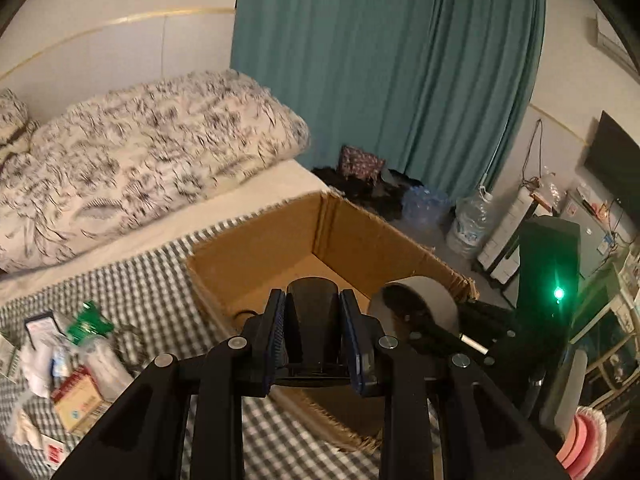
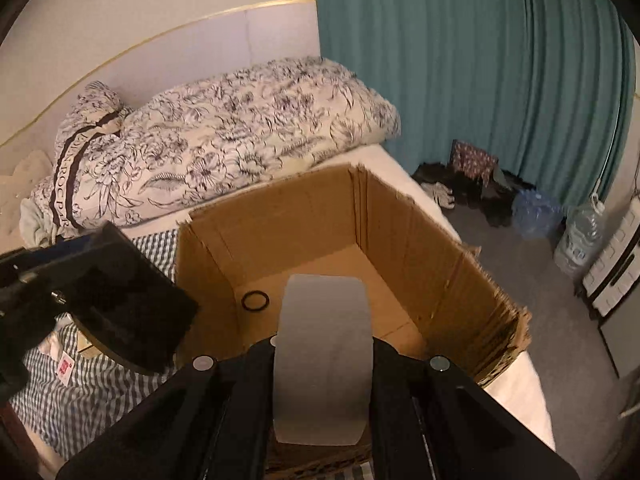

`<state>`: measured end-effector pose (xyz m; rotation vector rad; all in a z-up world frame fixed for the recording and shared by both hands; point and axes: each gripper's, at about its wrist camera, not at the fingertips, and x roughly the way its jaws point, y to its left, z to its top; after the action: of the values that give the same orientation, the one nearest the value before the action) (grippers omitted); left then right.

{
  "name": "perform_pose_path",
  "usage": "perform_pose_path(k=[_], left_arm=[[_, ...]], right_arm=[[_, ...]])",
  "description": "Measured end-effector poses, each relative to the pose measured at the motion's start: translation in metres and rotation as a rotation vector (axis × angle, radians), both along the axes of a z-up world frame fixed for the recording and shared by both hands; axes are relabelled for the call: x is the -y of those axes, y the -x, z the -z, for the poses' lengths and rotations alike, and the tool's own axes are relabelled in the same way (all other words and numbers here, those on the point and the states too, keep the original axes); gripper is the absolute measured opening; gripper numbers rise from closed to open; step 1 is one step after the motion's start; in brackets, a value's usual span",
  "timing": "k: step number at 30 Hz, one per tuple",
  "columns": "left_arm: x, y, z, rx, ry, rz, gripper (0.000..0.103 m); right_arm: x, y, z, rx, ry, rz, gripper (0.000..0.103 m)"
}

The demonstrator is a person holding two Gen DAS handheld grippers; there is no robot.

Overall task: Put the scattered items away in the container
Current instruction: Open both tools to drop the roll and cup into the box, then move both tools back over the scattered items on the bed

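An open cardboard box point(image 1: 256, 236) point(image 2: 280, 216) stands on the checked cloth on the bed. A black ring point(image 2: 255, 301) lies on its floor. My left gripper point(image 1: 312, 300) is shut on a dark, tapered black object point(image 1: 312, 332) at the box's near edge; it also shows in the right wrist view, black object point(image 2: 132, 304) just left of the box. My right gripper point(image 2: 324, 344) is shut on a grey tape roll point(image 2: 324, 352) point(image 1: 416, 304), held over the box's near right side. Scattered packets and wrappers point(image 1: 76, 360) lie on the cloth to the left.
A floral quilt point(image 2: 224, 136) is bunched behind the box. The bed's right edge drops to a grey floor with water bottles point(image 1: 468, 220) and dark clothes point(image 2: 472, 192). A teal curtain point(image 1: 380, 60) hangs behind. A red and white card point(image 2: 66, 366) lies on the cloth.
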<state>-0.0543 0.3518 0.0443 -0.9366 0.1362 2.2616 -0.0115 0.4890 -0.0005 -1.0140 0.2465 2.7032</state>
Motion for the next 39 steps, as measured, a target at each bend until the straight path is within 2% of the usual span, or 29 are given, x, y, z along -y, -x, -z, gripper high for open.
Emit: perform_pose_path(k=[2,3,4,5,6,7,10,15,17,22,29,39], left_arm=[[-0.009,-0.001,0.010,0.005,0.021,0.023,0.028],[-0.012,-0.002,0.013,0.002,0.035,0.030,0.035],[-0.015,-0.003,0.016,-0.004,0.046,0.031,0.042],[-0.017,-0.004,0.018,-0.008,0.051,0.027,0.074],[-0.017,-0.004,0.019,-0.013,0.057,0.015,0.096],[-0.015,-0.003,0.018,-0.026,0.052,-0.002,0.097],[-0.008,0.003,0.015,-0.021,0.025,-0.001,0.097],[0.005,0.011,0.014,-0.007,0.037,-0.051,0.097],[0.016,0.014,0.016,-0.001,0.055,-0.085,0.097],[0.061,0.021,0.015,0.020,0.034,-0.203,0.098],[0.146,0.020,0.021,-0.024,0.093,-0.397,0.098],[0.246,-0.009,0.028,-0.044,0.082,-0.559,0.098]], right_arm=[[-0.002,0.002,0.006,0.006,0.015,-0.006,0.003],[-0.004,0.002,0.007,0.000,0.033,-0.009,0.006],[-0.005,0.003,0.009,0.001,0.051,-0.008,0.026],[-0.007,0.002,0.012,0.017,0.044,0.006,0.045],[-0.009,0.001,0.013,0.027,0.018,0.039,0.080],[-0.010,-0.001,0.013,0.005,0.005,0.060,0.084],[-0.017,-0.013,0.007,-0.055,0.004,0.072,0.084],[-0.025,-0.018,0.007,-0.067,0.035,0.113,0.084],[-0.026,-0.019,0.005,-0.074,0.049,0.115,0.084],[-0.009,-0.020,-0.003,-0.094,0.041,0.093,0.084],[0.042,-0.015,-0.010,-0.073,0.030,0.012,0.084],[0.152,-0.017,-0.017,-0.061,-0.008,-0.166,0.084]])
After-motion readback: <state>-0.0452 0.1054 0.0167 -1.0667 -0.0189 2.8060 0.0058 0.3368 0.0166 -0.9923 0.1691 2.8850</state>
